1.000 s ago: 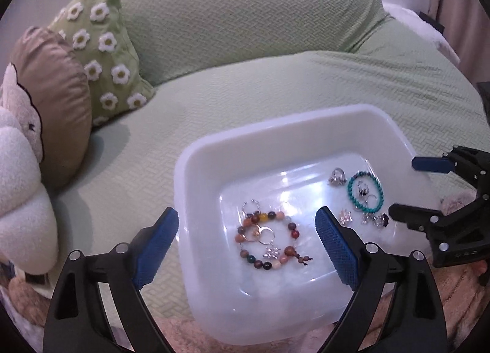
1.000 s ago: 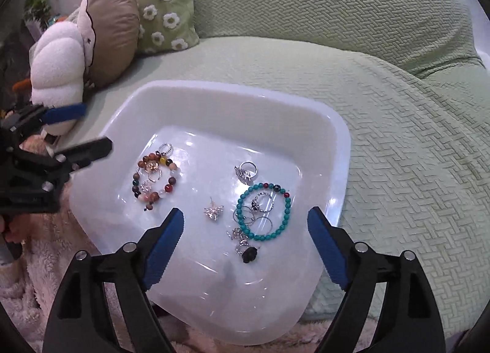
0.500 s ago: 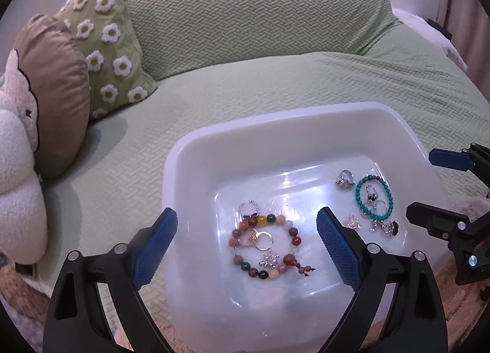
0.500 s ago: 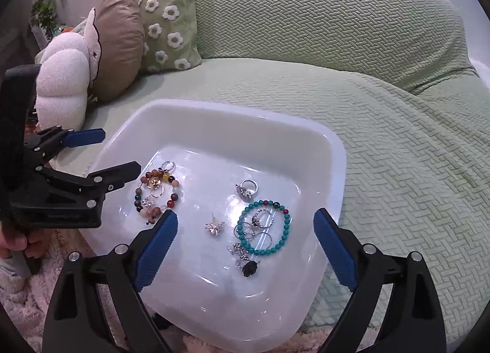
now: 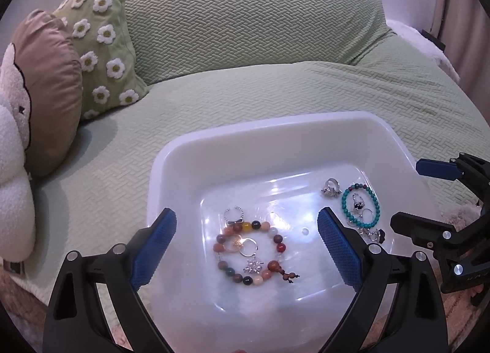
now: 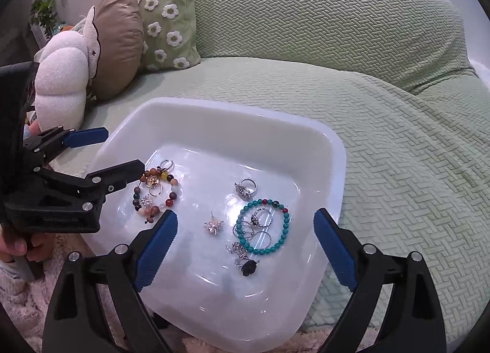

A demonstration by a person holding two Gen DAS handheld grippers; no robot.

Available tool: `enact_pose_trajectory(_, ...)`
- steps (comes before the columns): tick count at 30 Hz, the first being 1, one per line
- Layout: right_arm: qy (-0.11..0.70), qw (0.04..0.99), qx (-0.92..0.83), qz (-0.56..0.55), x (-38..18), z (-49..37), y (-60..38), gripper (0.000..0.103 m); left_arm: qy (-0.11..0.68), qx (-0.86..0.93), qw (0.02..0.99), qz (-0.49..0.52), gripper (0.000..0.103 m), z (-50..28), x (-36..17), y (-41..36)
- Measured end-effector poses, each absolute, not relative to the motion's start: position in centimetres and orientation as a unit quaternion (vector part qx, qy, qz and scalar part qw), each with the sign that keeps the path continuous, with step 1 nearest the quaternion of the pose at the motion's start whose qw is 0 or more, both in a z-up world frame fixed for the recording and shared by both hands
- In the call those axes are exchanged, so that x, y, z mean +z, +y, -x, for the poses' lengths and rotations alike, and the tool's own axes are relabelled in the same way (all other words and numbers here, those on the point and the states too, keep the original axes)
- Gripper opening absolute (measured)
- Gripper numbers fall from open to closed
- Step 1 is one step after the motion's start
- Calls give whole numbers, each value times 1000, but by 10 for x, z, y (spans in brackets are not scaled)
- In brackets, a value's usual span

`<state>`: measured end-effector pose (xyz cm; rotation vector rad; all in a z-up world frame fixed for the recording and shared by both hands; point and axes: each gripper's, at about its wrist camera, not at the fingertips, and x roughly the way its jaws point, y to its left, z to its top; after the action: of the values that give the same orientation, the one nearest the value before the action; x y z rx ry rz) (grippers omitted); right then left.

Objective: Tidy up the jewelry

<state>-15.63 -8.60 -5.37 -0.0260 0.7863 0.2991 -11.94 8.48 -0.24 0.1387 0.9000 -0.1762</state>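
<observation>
A white plastic tray (image 5: 275,126) (image 6: 214,108) rests on a green sofa seat and holds the jewelry. A multicolour bead bracelet (image 5: 280,248) (image 6: 171,195) lies at its left, with small rings and a charm inside its loop. At the right lies a turquoise bead bracelet (image 5: 346,209) (image 6: 286,224) around several silver rings. A silver ring (image 5: 330,186) (image 6: 246,187) and a star earring (image 6: 214,226) lie loose. My left gripper (image 5: 246,215) (image 6: 122,150) hovers open over the multicolour bracelet. My right gripper (image 6: 245,215) (image 5: 408,192) hovers open over the turquoise one. Both are empty.
A flowered green cushion (image 5: 101,31), a brown cushion (image 5: 49,89) and a white plush (image 6: 61,77) lean at the sofa's left. A black flower charm (image 6: 248,267) lies near the tray's front. A fluffy rug (image 6: 27,301) lies below the sofa edge. A hand (image 6: 15,245) grips the left tool.
In the right wrist view the left gripper has come further in over the tray's left side. The right gripper's jaws stand slightly wider. The jewelry has not moved.
</observation>
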Motion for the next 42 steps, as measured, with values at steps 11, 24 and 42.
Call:
enact_pose_trajectory(11, 363, 919, 150, 12, -50, 162, -88, 89, 432, -85, 896, -58, 89, 119, -1, 90)
enact_pose_trajectory(24, 358, 922, 148, 13, -50, 166, -87, 89, 429, -80, 897, -69, 89, 122, -1, 90)
enact_pose_trajectory(42, 348, 926, 146, 15, -49, 170, -86, 89, 430, -66, 898, -72, 89, 121, -1, 92)
